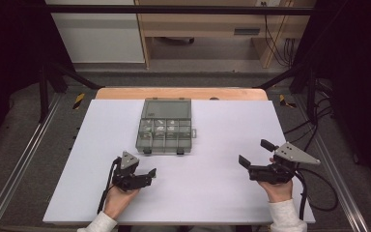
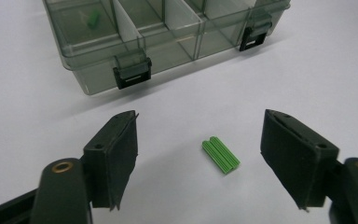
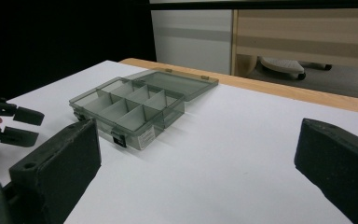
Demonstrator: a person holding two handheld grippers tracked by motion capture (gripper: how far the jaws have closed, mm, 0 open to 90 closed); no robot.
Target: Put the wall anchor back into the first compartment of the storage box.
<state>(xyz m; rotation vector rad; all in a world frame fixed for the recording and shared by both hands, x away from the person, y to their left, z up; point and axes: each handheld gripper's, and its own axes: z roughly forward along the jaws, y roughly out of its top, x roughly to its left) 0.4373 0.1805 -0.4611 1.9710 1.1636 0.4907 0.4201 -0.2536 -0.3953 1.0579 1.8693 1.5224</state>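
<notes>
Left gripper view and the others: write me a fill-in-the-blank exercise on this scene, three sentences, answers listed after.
1. The small ribbed plug lying on the white table between the left gripper's jaws is coloured ____.
2. The lid of the compartment box is ____.
3. The jaws of the right gripper stand ____, with nothing between them.

Missing words: green; open; open
</notes>
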